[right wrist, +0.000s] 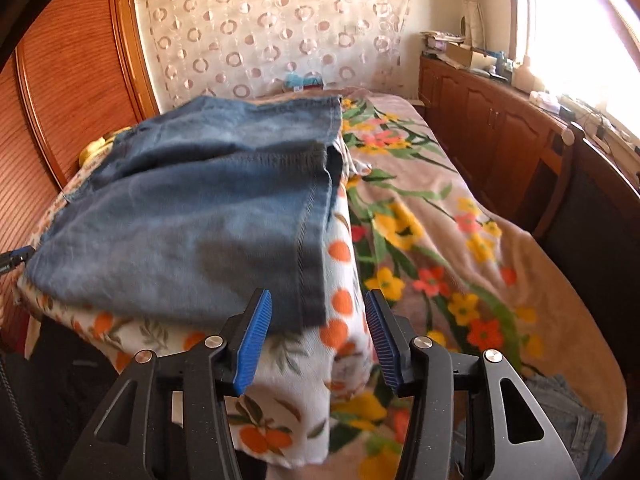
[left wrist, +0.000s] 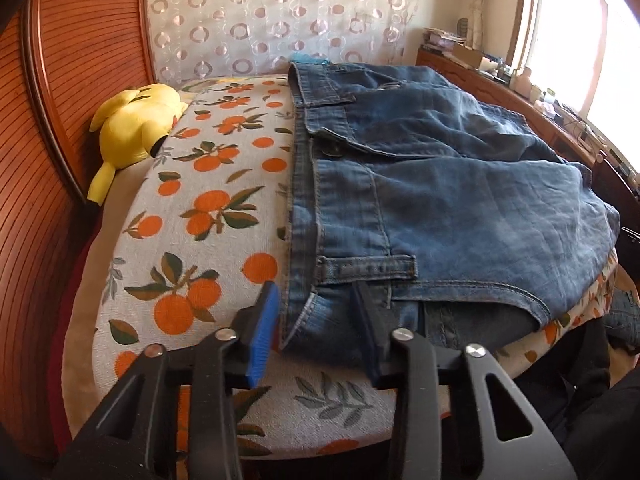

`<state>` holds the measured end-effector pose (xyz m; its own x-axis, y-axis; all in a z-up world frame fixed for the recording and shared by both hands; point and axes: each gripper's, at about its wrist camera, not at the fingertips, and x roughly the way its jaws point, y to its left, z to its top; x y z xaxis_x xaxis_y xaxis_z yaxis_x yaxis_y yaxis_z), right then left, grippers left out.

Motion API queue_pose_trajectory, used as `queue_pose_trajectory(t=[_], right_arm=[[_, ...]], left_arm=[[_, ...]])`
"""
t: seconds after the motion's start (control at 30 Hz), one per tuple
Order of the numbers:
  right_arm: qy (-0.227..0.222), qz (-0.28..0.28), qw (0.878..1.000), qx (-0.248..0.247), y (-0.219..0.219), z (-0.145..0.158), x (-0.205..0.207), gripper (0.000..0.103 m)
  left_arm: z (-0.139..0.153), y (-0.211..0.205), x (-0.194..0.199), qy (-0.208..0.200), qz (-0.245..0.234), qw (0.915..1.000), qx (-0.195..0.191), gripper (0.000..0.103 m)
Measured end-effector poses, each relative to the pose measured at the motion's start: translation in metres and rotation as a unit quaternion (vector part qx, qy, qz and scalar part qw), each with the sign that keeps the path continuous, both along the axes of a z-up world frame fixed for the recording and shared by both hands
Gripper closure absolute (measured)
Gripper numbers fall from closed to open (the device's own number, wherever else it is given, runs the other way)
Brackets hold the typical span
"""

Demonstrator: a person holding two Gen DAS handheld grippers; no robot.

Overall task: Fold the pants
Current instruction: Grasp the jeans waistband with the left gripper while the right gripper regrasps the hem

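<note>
On the orange-print cloth (left wrist: 188, 216) lie the folded jeans (left wrist: 432, 184), waistband toward a yellow plush (left wrist: 136, 124). The left gripper (left wrist: 316, 320) is spread wide, its fingers straddling the near waistband corner without pinching it. From the right wrist, the right gripper (right wrist: 318, 340) gapes wide and empty, just short of the jeans' (right wrist: 192, 216) hem edge, beside a floral blanket (right wrist: 432, 240).

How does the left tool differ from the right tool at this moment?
The left tool has its fingers around the waistband corner of the jeans, while the right tool has only the jeans' hem edge and the orange-print cloth in its gap. The left tool faces the waistband end; the right tool faces the hem end. Both are open, with blue pads.
</note>
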<state>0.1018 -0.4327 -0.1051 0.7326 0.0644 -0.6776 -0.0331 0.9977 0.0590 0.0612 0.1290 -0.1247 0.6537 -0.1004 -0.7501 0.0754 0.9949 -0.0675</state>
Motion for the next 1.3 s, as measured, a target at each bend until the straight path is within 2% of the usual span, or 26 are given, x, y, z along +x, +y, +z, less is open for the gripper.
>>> queue_pose_trajectory(t=[0.07,0.37,0.4,0.43,0.5,0.67,0.87,1.17,1.3], right_arm=[[0.000,0.002,1.000,0.002,0.000,0.002,0.000,0.052],[0.006,0.018,1.000,0.005,0.008,-0.001,-0.005,0.052],[0.007,0.019,1.000,0.006,0.008,-0.002,-0.005,0.052],[0.007,0.020,1.000,0.006,0.008,-0.002,-0.005,0.052],[0.008,0.022,1.000,0.007,0.005,-0.006,-0.003,0.052],[0.009,0.024,1.000,0.008,0.008,-0.008,-0.003,0.052],[0.009,0.028,1.000,0.006,0.011,-0.008,-0.005,0.052],[0.003,0.042,0.999,-0.004,0.018,-0.011,0.005,0.052],[0.000,0.053,0.998,0.023,0.013,-0.013,0.013,0.052]], left_arm=[[0.003,-0.002,-0.002,0.000,-0.003,1.0000,0.004,0.073],[0.003,-0.005,-0.005,0.010,-0.015,0.9997,0.018,0.073],[0.004,-0.005,-0.006,0.010,-0.018,0.9996,0.019,0.079],[0.004,-0.006,-0.007,0.011,-0.020,0.9995,0.020,0.093],[0.007,-0.007,-0.010,0.006,-0.024,0.9995,0.019,0.097],[0.033,-0.004,-0.017,-0.035,-0.015,0.9992,-0.011,0.098],[0.075,-0.006,-0.008,-0.097,-0.004,0.9952,-0.012,0.098],[0.089,-0.019,0.019,-0.115,-0.016,0.9932,-0.006,0.099],[0.095,-0.021,0.021,-0.121,-0.016,0.9925,-0.006,0.099]])
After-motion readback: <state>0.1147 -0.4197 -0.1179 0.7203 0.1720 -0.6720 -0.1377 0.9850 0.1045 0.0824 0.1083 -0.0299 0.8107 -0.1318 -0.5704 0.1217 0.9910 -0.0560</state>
